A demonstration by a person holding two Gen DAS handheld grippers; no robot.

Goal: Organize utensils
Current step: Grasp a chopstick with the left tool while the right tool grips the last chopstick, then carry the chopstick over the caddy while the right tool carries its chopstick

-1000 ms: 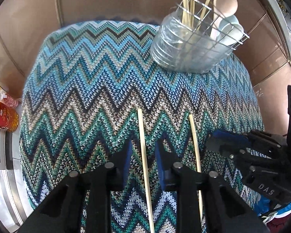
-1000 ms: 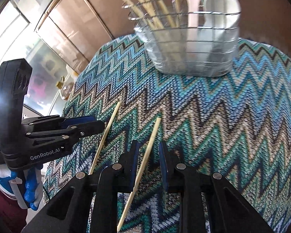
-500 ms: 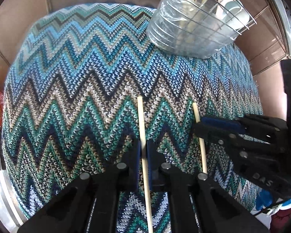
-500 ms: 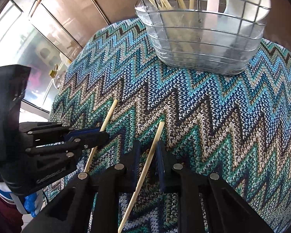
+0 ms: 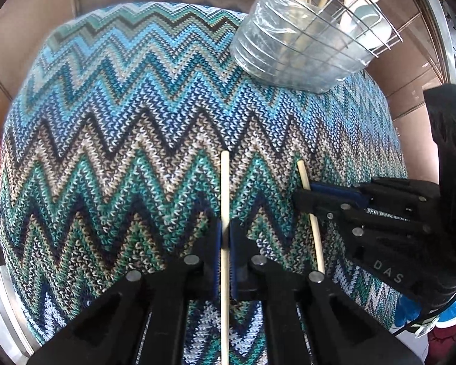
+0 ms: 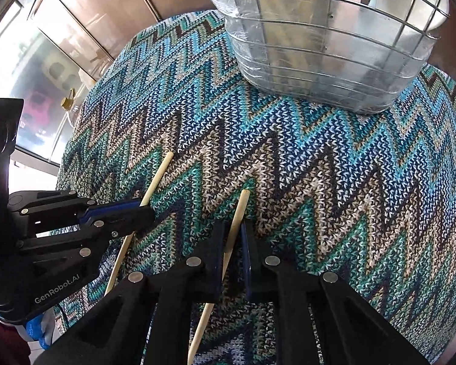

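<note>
- Chopsticks and spoons already stand in the wire basket (image 5: pixel 316 39) at the far end of the counter (image 5: pixel 130 127), so part of the job looks done.
- Your left tongs (image 5: pixel 225 240) are squeezed on one chopstick (image 5: pixel 225 188) low over the cloth.
- Your right tongs (image 6: pixel 231 243) have pinched the other chopstick (image 6: pixel 238 213).
- Both sticks are not yet in the basket.
</note>
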